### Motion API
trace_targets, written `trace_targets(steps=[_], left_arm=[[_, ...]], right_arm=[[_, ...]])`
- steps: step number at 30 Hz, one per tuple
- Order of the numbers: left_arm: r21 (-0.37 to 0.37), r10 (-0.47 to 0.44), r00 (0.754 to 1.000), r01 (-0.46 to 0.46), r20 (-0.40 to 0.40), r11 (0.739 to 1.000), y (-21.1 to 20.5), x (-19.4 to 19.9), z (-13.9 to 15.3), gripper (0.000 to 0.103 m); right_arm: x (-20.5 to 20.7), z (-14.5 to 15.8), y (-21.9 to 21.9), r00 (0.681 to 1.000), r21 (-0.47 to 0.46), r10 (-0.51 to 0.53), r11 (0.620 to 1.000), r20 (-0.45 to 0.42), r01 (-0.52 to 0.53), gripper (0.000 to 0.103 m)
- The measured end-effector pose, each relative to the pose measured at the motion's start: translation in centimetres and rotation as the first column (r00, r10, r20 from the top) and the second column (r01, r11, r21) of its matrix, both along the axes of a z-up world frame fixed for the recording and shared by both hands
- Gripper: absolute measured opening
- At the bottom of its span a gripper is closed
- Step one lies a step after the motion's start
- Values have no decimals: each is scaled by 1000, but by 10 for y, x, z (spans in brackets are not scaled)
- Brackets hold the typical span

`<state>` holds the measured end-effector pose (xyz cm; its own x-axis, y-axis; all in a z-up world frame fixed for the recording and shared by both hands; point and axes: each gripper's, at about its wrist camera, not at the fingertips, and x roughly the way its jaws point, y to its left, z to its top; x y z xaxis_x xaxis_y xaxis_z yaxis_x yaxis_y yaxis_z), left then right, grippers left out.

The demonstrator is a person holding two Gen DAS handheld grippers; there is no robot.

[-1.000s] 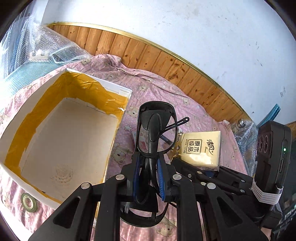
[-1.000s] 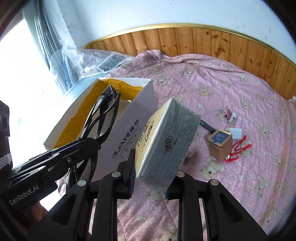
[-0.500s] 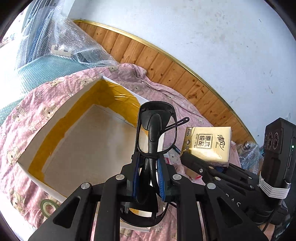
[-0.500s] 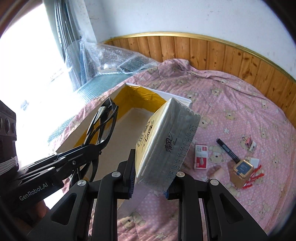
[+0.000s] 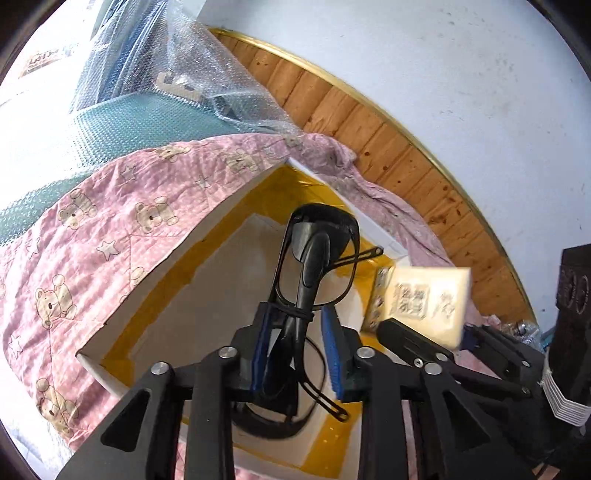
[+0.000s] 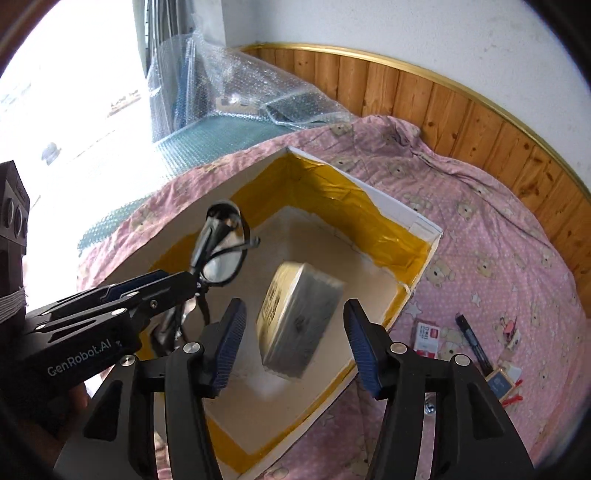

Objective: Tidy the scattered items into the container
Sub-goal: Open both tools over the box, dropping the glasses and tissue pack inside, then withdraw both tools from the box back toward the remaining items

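The tissue pack [image 6: 297, 325], clamped in the right gripper [image 6: 295, 343] half a second ago, has been released: the jaws are now spread wide and the blurred pack is seen over the box [image 6: 402, 218] floor. Both grippers have been carried further over the box.

A white wall [image 6: 424, 29] is seen at the back, with brown wood boards [image 6: 436, 107] below it and a gold strip on top. The bed is covered by a pink blanket [image 6: 491, 236] with little bears. Bubble wrap [image 6: 251, 88] is piled by the bright window [image 6: 74, 74].
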<state>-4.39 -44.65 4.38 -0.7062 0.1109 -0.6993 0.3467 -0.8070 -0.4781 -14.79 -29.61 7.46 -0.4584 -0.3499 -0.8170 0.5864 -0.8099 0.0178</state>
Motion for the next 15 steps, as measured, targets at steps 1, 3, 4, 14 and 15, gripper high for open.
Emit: trace_targets(steps=[1,3,4,14,15], left_arm=[[5,3,1000,-3,19,1000,-5,-2,-6,36],[10,14,999,-15,38,1000,-13,1,-12,38],[13,24,999,-25,39,1000,-16,5,-14,38],[30,-14,999,13,47,999,-12,18,-14,39],[28,-20,998,19,51,999,-9,18,-14,39]], right_arm=[[-1,-3,3,1000,-11,-8,1000,25,8,58],[-1,-6,11,998,-35,-27,999,50,29,58],[0,-7,16,998,-40,-38,998,55,40,58],[15,-8,48,984,-152,-107,980,141,129,58],[17,-8,48,984,-157,-103,980,144,126,58]])
